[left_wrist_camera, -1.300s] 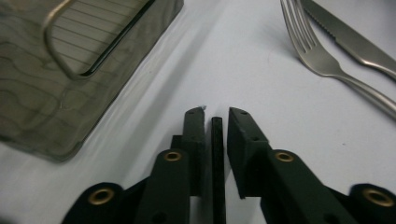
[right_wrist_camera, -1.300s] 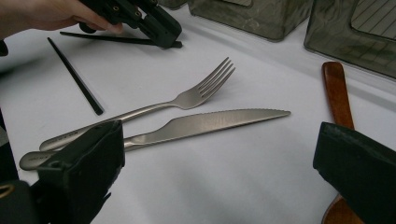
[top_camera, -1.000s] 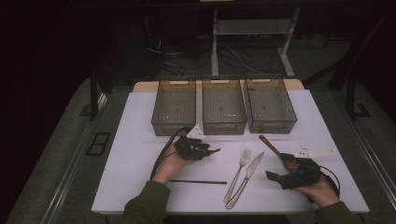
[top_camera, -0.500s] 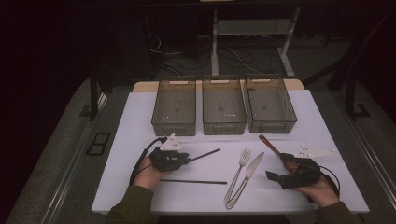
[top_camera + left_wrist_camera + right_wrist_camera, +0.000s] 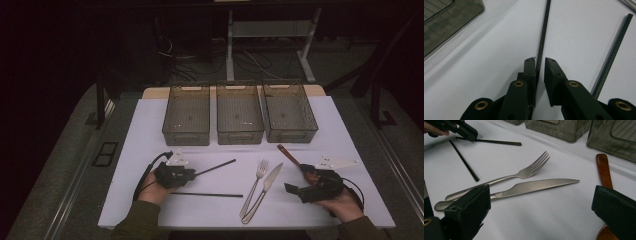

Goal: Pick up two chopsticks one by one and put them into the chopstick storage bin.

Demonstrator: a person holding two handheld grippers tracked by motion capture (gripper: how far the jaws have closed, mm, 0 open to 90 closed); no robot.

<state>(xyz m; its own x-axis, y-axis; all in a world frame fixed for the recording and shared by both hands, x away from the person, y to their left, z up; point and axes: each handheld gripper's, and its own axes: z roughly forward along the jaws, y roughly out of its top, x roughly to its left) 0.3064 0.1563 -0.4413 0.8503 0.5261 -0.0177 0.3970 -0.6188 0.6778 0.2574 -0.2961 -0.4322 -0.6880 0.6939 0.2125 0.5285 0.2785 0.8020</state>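
Observation:
My left gripper (image 5: 192,175) (image 5: 540,62) is at the front left of the white table (image 5: 150,130). It is shut on a black chopstick (image 5: 216,167) (image 5: 543,32) that sticks out toward the upper right, and its jaws have just been closing on it. A second black chopstick (image 5: 207,194) (image 5: 614,50) lies flat beside it. A steel fork (image 5: 256,182) (image 5: 524,173) and knife (image 5: 264,192) (image 5: 536,186) lie side by side at front centre. My right gripper (image 5: 298,180) (image 5: 542,205) rests at the front right, open wide with nothing between its jaws, next to a wooden-handled utensil (image 5: 290,155) (image 5: 604,170).
Three smoky see-through bins (image 5: 186,115) (image 5: 240,114) (image 5: 290,112) stand in a row at the back of the table. Cables, a stand and dark floor lie beyond. White table surface runs between the bins and the cutlery.
The left hand has drawn back from near the bins toward the front left, carrying the chopstick with it. The right hand and gripper have stayed put.

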